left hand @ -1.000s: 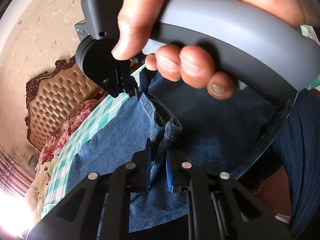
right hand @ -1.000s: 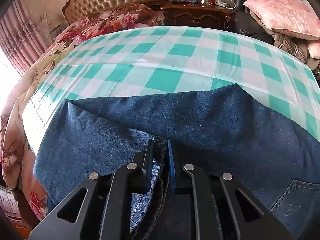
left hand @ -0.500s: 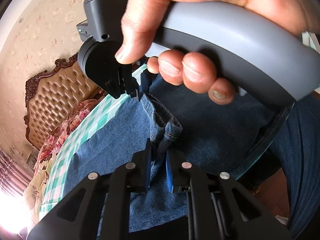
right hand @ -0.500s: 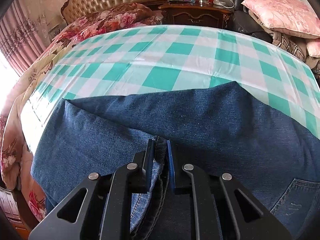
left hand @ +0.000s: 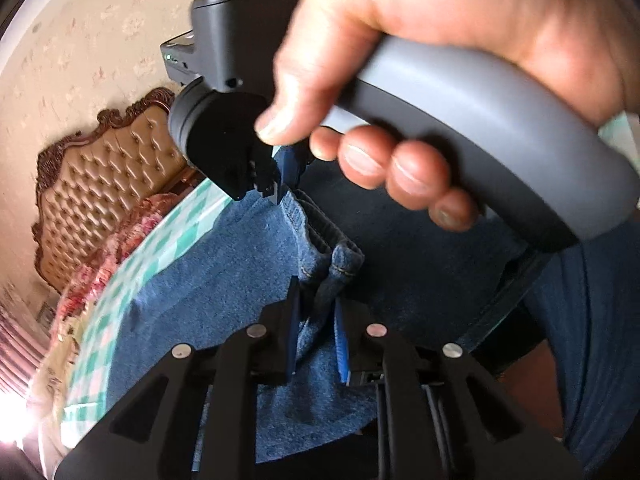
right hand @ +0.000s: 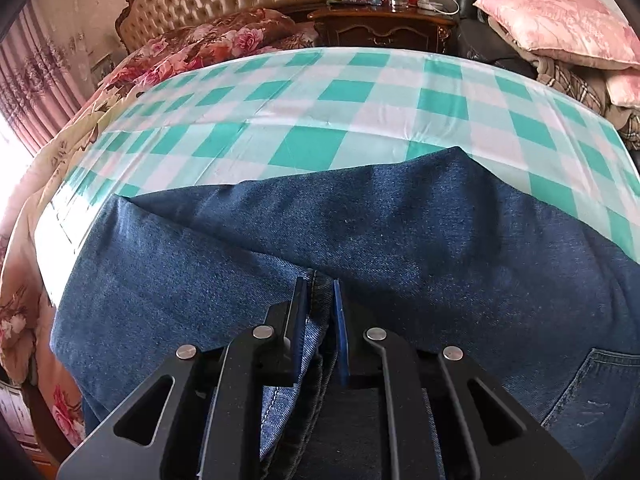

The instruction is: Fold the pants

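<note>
Both grippers were clamped on the same bunched hem of the jeans point(right hand: 360, 232), so I took this for the middle of a fold, the held edge being carried over the rest of the cloth. The left gripper point(left hand: 316, 312) had its blue-padded fingers pinched on a thick roll of stitched denim, and the right gripper point(right hand: 320, 304) bit the same edge a little farther along; in the left view it showed from outside point(left hand: 280, 184), gripped by the person's right hand point(left hand: 400, 120). The jeans lay spread over the near half of a table under a green-and-white checked cloth point(right hand: 320, 100), glossy and creased. The denim looked heavy and dark, paler on its inner face, with a back pocket point(right hand: 592, 392) showing at the right. The next move, I judged, called for both claws to travel together and level, keeping the edge taut, then lay it down square before letting go.
</note>
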Tool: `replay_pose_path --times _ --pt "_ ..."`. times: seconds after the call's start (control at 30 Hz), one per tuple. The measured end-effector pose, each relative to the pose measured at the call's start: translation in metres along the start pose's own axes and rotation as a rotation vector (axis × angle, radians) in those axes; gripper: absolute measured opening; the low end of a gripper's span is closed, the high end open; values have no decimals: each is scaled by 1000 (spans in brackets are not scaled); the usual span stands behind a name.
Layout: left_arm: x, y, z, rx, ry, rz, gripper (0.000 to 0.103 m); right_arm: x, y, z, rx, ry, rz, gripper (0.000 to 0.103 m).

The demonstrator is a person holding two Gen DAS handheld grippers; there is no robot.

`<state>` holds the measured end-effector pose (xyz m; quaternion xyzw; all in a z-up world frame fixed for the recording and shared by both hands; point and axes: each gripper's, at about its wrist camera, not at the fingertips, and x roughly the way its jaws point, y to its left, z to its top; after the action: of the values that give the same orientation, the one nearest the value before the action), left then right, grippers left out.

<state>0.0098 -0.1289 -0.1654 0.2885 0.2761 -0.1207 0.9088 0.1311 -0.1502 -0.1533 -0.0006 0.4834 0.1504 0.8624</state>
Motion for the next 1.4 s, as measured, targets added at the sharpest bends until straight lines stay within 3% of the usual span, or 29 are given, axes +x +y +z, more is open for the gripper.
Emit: replay_pose_path --times 0.1,0.17,0.2,0.23,0.27,0.3,0.33,0.37,0.53,0.63,0.67,0.77,0.83,0.97,1.03,1.07,1.13,1.3,1.33,1.4 --pt "-1 5 0 -29 -1 -34 21 -2 0 -1 1 -1 -5 12" --pt "-6 13 -1 -69 -6 -103 31 -1 1 -2 -5 -2 -12 12" --pt "-9 17 -2 -85 -11 -127 47 0 0 -2 -4 -4 -28 12" --pt "-16 24 -5 -117 -26 -153 59 0 -2 -2 1 -6 -34 20" --pt "-23 29 -8 -141 -35 -161 59 -1 -5 -2 11 -8 -40 25" --pt "-29 35 -11 -164 -40 -166 59 -2 -9 -2 27 -11 -45 36" --pt "-40 46 -15 -207 -41 -163 59 -5 -13 -2 49 -20 -49 46" --pt "-47 57 -19 -250 -41 -162 60 -10 -16 -3 65 -35 -55 49" --pt "-62 138 -31 -547 -24 -44 83 -55 -6 -6 29 -217 -145 82" --pt "-55 187 -32 -683 -39 4 101 -72 23 -8 -36 -270 -173 86" --pt "-41 202 -30 -700 -8 1 101 -72 33 -9 -54 -265 -170 86" --pt "3 231 -23 -723 122 33 101 -65 63 -22 -86 -245 -193 86" --pt "23 238 -18 -703 165 63 101 -51 76 -31 -97 -198 -196 86" --pt "57 238 -19 -580 257 45 101 -36 86 -44 -102 -179 -260 86" --pt "66 234 -21 -532 242 -66 101 -31 84 -47 -100 -167 -233 86" --pt "68 236 -21 -544 214 -161 101 -26 82 -49 -89 -145 -216 86" --pt "74 234 -20 -574 220 -243 101 -10 75 -51 -58 -55 -187 87" --pt "114 219 -12 -438 360 -171 101 -7 72 -56 -57 -43 -174 87" --pt "125 223 -15 -438 390 -130 101 -6 72 -56 -57 -40 -171 87" --pt "137 234 -18 -486 406 -154 102 -6 72 -56 -60 -41 -168 87"
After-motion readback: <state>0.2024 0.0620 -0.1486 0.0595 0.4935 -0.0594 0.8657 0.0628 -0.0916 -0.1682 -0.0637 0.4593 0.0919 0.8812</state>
